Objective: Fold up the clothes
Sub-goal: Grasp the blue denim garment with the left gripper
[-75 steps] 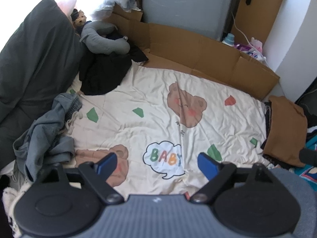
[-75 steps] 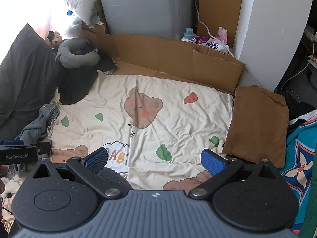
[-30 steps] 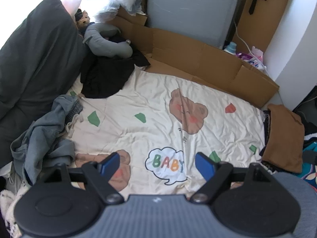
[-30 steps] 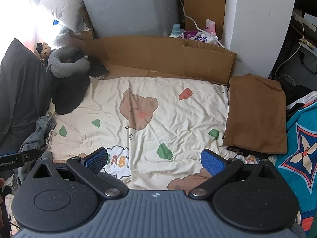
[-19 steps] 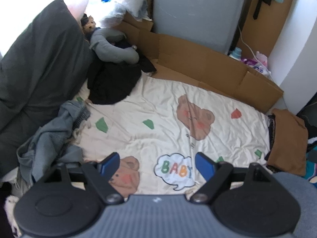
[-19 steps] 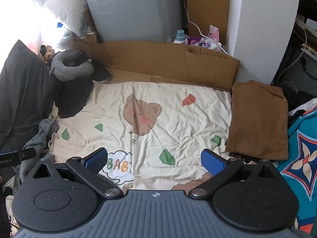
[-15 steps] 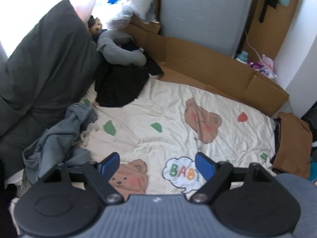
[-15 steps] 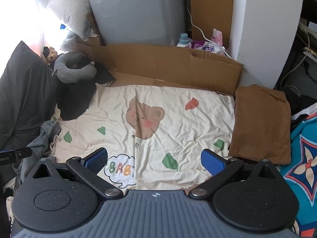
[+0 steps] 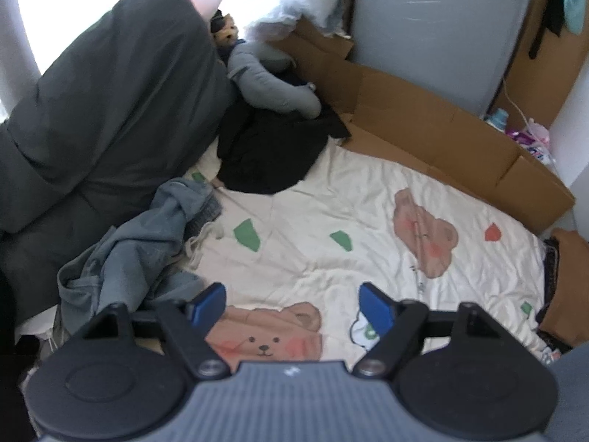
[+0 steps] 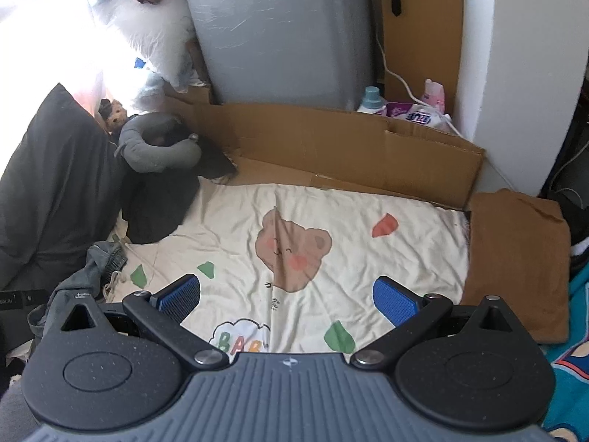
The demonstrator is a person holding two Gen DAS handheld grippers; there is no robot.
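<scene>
Left side reaching for the next garment, nothing gripped yet.

Grey crumpled garment (image 9: 136, 250) lies heaped at the left edge of the bear-print sheet (image 9: 368, 213), against the dark duvet (image 9: 103, 103). From the left gripper (image 9: 292, 300) it sits ahead and to the left, its near folds just beside the left jaw; long axis runs roughly from near-left up toward the black garment (image 9: 268, 151). Left jaws are spread but closing, with only sheet between them, no cloth. Right gripper (image 10: 289, 296) hangs over mid-sheet, jaws spread wide and empty; in its view the grey heap (image 10: 83, 280) is off at the far left, so the left hand is clearly nearer. Folded brown garment (image 10: 515, 258) already lies flat at the sheet's right edge. My read: the pickup needs the left jaws shifted further left onto the heap.
</scene>
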